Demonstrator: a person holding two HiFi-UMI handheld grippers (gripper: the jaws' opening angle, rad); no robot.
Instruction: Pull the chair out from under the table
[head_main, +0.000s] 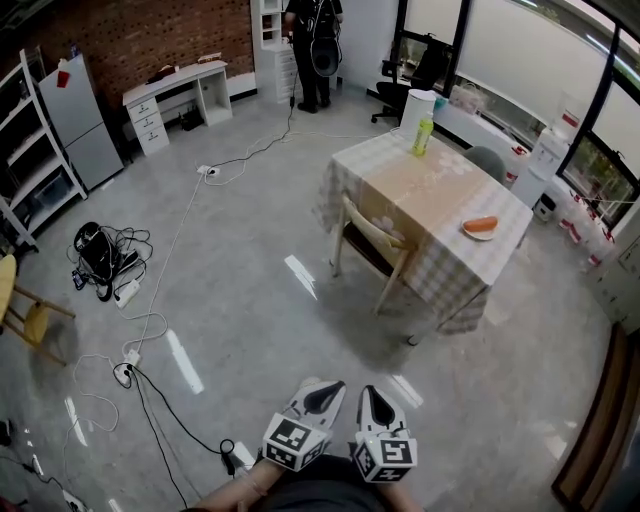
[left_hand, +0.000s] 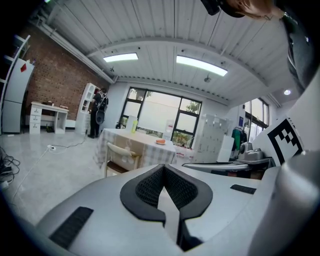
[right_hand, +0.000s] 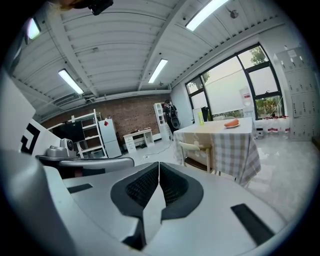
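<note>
Chair (head_main: 375, 228), pale curved wood, under checked-cloth table (head_main: 440, 190); left hand-held gripper (head_main: 324, 393) and right hand-held gripper (head_main: 375, 399) closed.

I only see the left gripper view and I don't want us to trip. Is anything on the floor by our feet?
Observer: Yes, a black cable ends on the floor just left of the left gripper.
Operator: Is the other gripper shut too?
Observer: Yes, the right gripper has its jaws together, empty.
Operator: Any other chair?
Observer: What looks like a grey chair back shows beyond the table.
</note>
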